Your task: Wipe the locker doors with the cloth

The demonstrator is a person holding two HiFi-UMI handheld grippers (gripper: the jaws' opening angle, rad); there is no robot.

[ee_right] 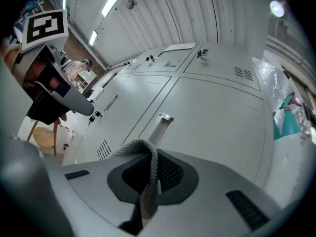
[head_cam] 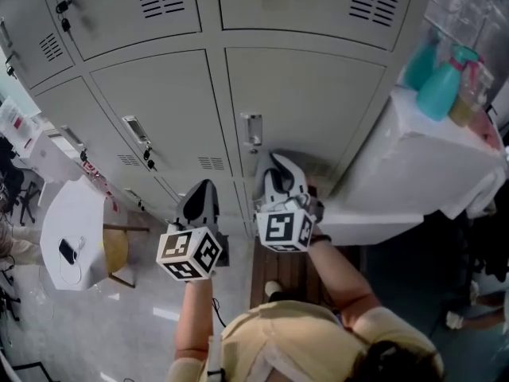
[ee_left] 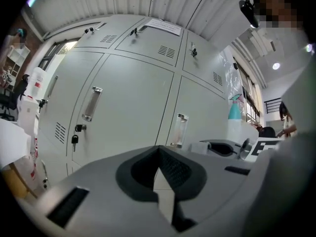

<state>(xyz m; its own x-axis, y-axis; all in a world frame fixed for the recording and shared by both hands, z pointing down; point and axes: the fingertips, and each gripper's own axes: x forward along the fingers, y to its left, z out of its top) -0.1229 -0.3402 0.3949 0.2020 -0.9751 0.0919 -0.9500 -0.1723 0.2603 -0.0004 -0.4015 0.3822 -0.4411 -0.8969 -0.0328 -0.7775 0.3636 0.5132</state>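
Although the cloth (ee_right: 152, 174) is already nipped in the right gripper (ee_right: 150, 158), a grey fold looping up out of its closed jaws, it looks clear of the metal from where I stand. That gripper hangs in front of the locker doors (head_cam: 314, 94), just below the recessed handle (head_cam: 252, 129) at the left edge of the lower right-hand door. The left gripper (head_cam: 202, 189) hangs beside it, a little lower, its jaws drawn together on nothing.

I'd put this at the very start of the wiping: cloth in hand, door faced, no stroke that I can judge begun. The next move calls for laying the loose fold flat on the panel and sweeping across it. That means steering round the handle and keeping off the keys (ee_left: 74, 140) dangling from the neighbouring door's lock.

Teal spray bottles (head_cam: 436, 90) stand on the white-draped table (head_cam: 413, 165) at the right end of the bank, well apart from both grippers.
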